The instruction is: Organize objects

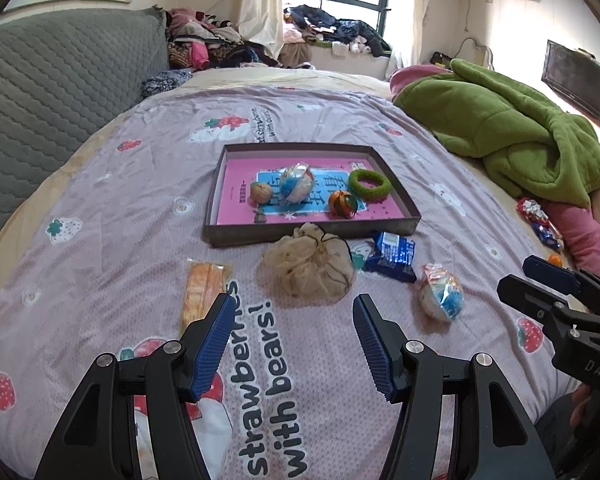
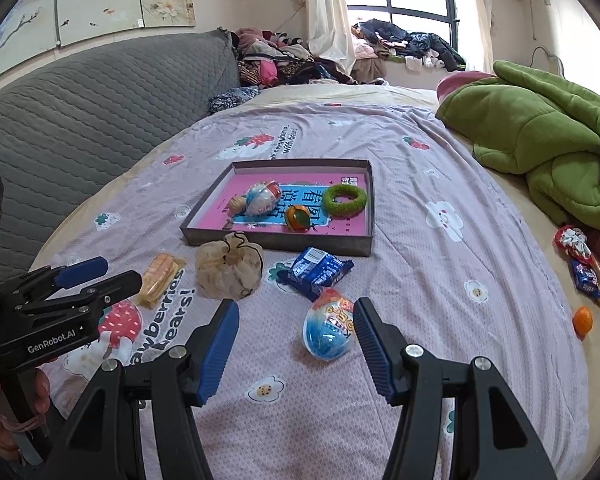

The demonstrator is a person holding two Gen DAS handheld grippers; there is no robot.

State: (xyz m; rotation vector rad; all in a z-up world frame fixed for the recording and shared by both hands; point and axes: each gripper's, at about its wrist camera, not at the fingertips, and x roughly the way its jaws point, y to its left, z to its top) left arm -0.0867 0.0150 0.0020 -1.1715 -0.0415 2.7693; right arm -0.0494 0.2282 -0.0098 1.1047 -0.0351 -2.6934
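A shallow grey box [image 1: 396, 186] [image 2: 370, 208] with a pink lining sits mid-bed, holding a walnut [image 1: 261, 192], a wrapped egg toy [image 1: 297, 184], an orange ball [image 1: 342, 205] and a green ring [image 1: 369, 185]. In front of it lie a beige mesh pouch [image 1: 310, 266] [image 2: 228, 266], a blue snack packet [image 1: 392, 256] [image 2: 316, 270], an orange wafer pack [image 1: 202, 294] [image 2: 160, 278] and a second egg toy [image 1: 442, 296] [image 2: 330, 330]. My left gripper [image 1: 294, 344] is open, just short of the pouch. My right gripper [image 2: 296, 342] is open, its right finger beside the egg toy.
The bed has a lilac strawberry sheet [image 1: 100, 280]. A green blanket [image 1: 512, 132] [image 2: 548, 148] is heaped at right, with candy wrappers [image 2: 580, 260] and a small orange [image 2: 582, 320] near the edge. A grey quilted headboard [image 1: 52, 92] stands at left.
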